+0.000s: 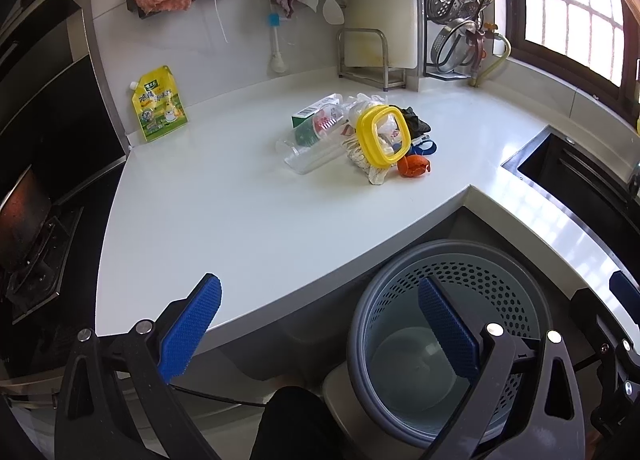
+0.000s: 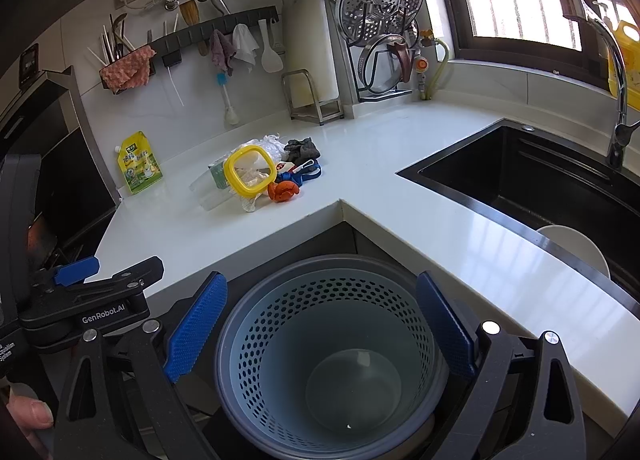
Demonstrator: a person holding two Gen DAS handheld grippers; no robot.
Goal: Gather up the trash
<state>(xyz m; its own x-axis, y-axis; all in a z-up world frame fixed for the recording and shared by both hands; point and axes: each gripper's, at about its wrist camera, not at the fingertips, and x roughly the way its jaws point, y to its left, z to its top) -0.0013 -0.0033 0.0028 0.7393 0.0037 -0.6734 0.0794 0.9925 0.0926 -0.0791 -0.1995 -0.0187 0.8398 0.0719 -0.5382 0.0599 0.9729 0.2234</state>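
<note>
Right wrist view shows the white counter [image 2: 400,147] bending in an L across the middle of the frame, with a black sink [image 2: 532,179] set into it at the right and a tap [image 2: 612,71] rising beside the window. Below the counter's inner corner, at the bottom centre, stands a grey bin [image 2: 332,344] with a perforated pale-blue liner; nothing shows inside it except one tiny white speck near the bottom. The right tongs [image 2: 322,334] hang over the bin's mouth, blue pads spread wide and gripping nothing. At the lower left edge of that frame the left tongs [image 1: 320,330] appear from the side, with a thumb on the handle; in the left wrist view they too are spread wide and empty, one pad over the counter edge, the other over the bin. The trash pile [image 1: 360,135] lies left of centre on the counter, well apart from both tongs: a clear plastic cup, a green carton, crumpled white wrap, a yellow square ring [image 1: 382,131] leaning on top, a black rag, a blue strap and an orange scrap [image 1: 414,167] at its near edge. A yellow pouch [image 1: 159,104] stands apart against the wall at the left.
</note>
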